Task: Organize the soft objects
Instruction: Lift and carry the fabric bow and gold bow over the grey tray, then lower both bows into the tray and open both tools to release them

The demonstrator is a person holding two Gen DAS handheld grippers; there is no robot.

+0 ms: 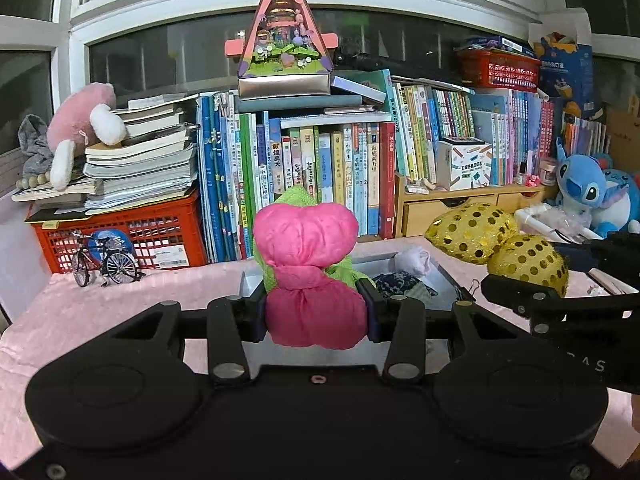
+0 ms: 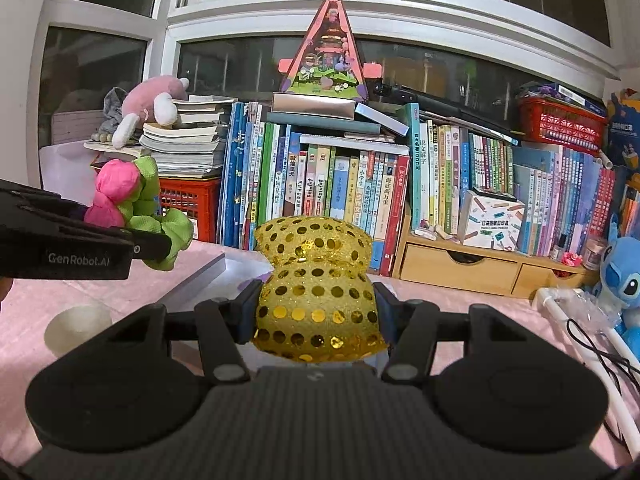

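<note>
My left gripper is shut on a pink and green cloth bundle and holds it above a grey open box on the pink cloth-covered table. The box holds a white soft item and a dark patterned cloth. My right gripper is shut on a gold sequined cloth bundle, held above the table. The gold bundle also shows in the left wrist view at the right, and the pink and green bundle shows in the right wrist view at the left.
A wall of books, a red crate under stacked books, and wooden drawers line the back. A toy bicycle stands on the left. A blue plush sits at right, a pink plush at left, and a pale ball on the table.
</note>
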